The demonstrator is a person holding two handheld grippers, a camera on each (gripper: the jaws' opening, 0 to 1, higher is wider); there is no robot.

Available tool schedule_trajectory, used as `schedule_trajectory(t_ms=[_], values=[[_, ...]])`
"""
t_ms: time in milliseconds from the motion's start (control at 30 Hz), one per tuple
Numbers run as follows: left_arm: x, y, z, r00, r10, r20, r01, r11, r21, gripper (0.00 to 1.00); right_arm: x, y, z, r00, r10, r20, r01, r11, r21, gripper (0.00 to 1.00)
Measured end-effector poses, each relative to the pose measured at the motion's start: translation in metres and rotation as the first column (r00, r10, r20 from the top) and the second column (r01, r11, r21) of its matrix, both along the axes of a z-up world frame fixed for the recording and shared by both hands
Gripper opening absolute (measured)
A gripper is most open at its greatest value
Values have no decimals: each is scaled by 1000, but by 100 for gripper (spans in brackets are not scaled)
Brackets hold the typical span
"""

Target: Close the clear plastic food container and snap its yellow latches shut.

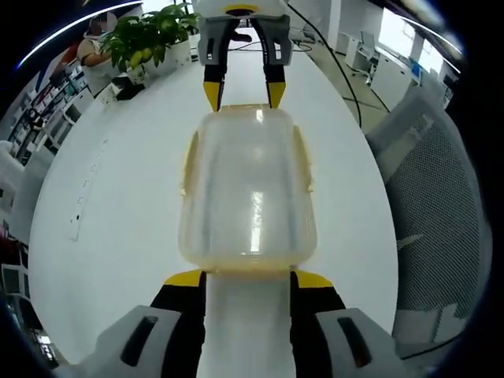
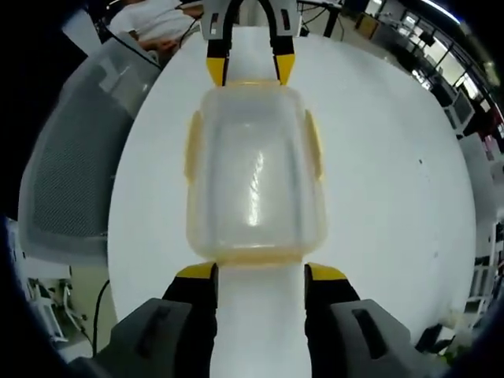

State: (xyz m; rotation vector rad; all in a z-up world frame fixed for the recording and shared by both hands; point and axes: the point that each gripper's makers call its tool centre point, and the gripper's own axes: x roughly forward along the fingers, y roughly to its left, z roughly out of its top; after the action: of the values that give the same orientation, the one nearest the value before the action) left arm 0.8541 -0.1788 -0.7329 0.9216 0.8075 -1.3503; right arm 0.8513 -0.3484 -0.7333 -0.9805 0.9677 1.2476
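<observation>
A clear plastic container with its lid on lies lengthwise on the white table. Yellow latches run along its long sides, and a yellow strip edges its near end. My left gripper is open, its yellow tips flanking the near end. The right gripper faces me at the far end, jaws spread. In the right gripper view the same container has yellow side latches. There my right gripper is open at its near end, and the left gripper stands spread at the far end.
A grey mesh office chair stands beside the table, also seen as the chair in the right gripper view. A potted plant and a seated person are at the far end. A black cable crosses the tabletop.
</observation>
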Motion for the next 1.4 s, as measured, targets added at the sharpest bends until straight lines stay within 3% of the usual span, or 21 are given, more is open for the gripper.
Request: schedule_trajectory(t_ms=[300,433,500,700,933,1033,1100,1200,1233,1333,1400], values=[[-1,8,5,999,46,-6,-46,999,2,39,2,-1,13,995,-97,3,97,995,39,42],[0,11,10,994,108,-13,-108,994,-15,39,1,1,21,986,-165,-7,165,983,78,41],[3,12,13,988,153,-13,-154,988,-30,39,0,0,23,980,-200,-11,200,976,87,41],[4,9,26,956,285,-64,-291,951,-110,40,0,4,29,939,-342,-34,343,924,168,38],[5,6,27,905,418,-83,-426,891,-155,39,-1,6,31,887,-458,-59,459,858,230,38],[5,5,24,869,485,-100,-495,850,-177,39,-2,8,29,870,-490,-59,489,839,239,37],[3,4,22,854,507,-118,-521,834,-184,38,-2,9,29,854,-517,-63,515,820,250,37],[0,2,20,819,553,-157,-574,794,-198,37,-2,11,26,802,-590,-89,590,760,274,37],[-1,2,20,808,564,-173,-589,782,-205,36,-1,11,25,795,-600,-90,599,751,277,37],[-2,1,17,772,599,-214,-635,742,-216,36,1,15,23,729,-669,-141,674,668,316,39],[-1,0,15,744,620,-249,-667,712,-219,36,0,15,21,707,-689,-160,698,642,317,39]])
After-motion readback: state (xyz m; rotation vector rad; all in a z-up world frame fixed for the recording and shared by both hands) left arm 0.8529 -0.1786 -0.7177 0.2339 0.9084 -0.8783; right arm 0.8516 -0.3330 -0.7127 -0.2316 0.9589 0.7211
